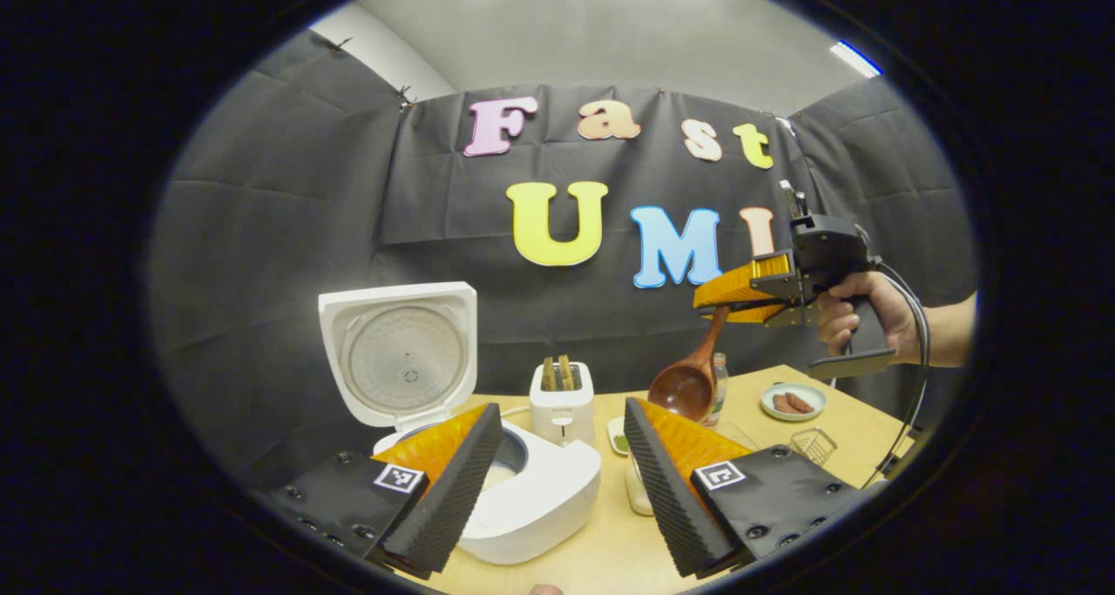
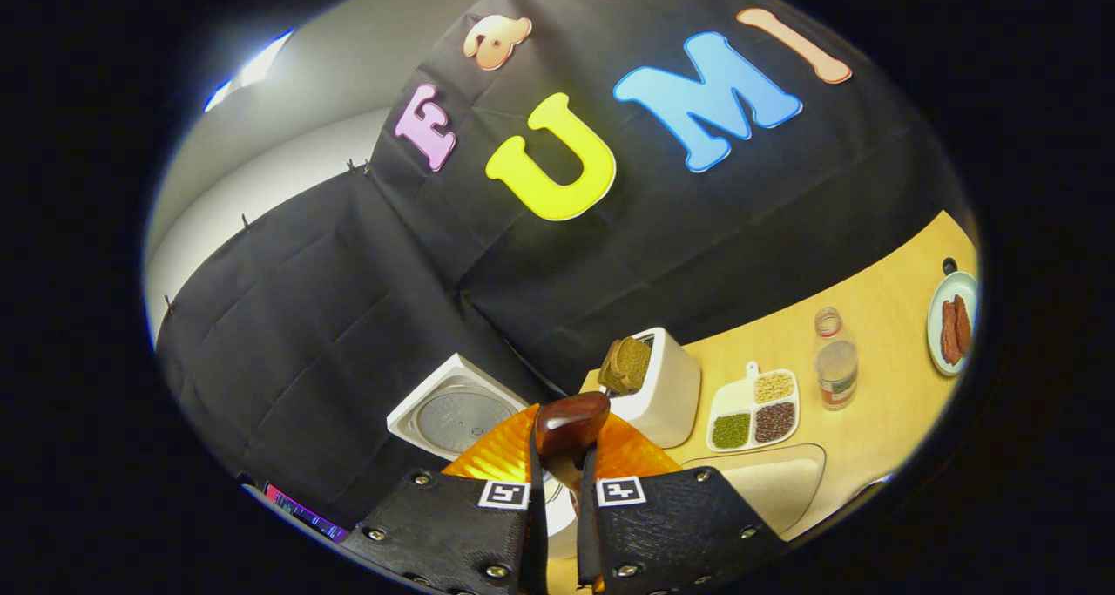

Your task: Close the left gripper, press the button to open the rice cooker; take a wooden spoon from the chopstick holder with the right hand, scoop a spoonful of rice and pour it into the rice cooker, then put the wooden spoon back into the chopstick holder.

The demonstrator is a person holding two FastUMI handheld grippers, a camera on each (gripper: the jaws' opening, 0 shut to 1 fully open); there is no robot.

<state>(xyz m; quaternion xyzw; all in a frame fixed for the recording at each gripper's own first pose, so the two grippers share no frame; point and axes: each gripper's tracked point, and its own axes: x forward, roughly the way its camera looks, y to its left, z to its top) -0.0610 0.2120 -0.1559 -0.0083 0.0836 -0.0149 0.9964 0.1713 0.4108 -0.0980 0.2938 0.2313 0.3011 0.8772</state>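
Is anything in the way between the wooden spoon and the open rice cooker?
Nothing visible. The right gripper holds the wooden spoon high above the table; the toaster stands between but lower, and the rice cooker has its lid raised.

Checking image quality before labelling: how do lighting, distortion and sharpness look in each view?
Left gripper view: even light, strong fisheye bending, rice cooker and wooden spoon sharp. Right gripper view: tilted, table slanting, a ceiling light glaring at upper left, the spoon's bowl glossy between the fingers.
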